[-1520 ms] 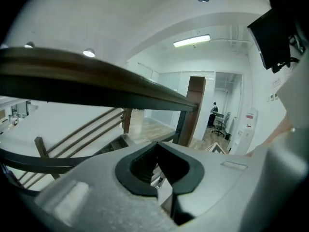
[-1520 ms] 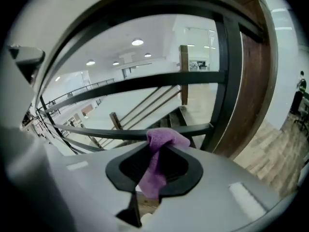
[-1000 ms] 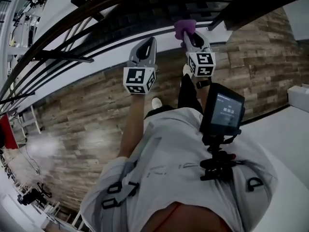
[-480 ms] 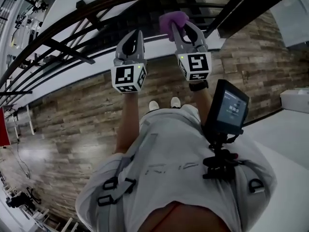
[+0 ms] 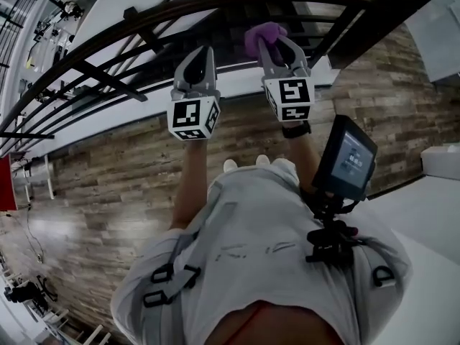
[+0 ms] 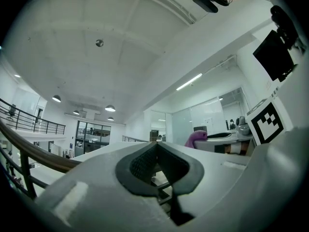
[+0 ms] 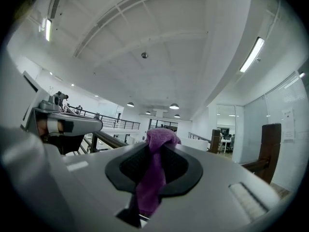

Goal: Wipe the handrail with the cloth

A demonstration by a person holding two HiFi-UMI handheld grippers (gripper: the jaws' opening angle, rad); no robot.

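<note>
The dark wooden handrail (image 5: 180, 9) curves across the top of the head view, with black balusters under it. My right gripper (image 5: 273, 43) is shut on a purple cloth (image 5: 260, 36), whose bunched end sticks out past the tips just below the rail; the same cloth (image 7: 154, 170) hangs between the jaws in the right gripper view. My left gripper (image 5: 198, 54) is shut with nothing in it, beside the right one and a little lower. In the left gripper view the rail (image 6: 43, 158) runs at the left and the cloth (image 6: 195, 138) shows at the right.
A thick dark newel post (image 5: 377, 16) rises at the rail's right end. Wood-plank floor (image 5: 108, 185) lies far below beyond the white ledge (image 5: 237, 77). A screen on a mount (image 5: 345, 160) is strapped to the person's chest. A white wall (image 5: 438, 20) stands at right.
Both grippers rose and shifted left toward the rail over the last second, then nearly held still. The cloth stays clamped in the right gripper.
</note>
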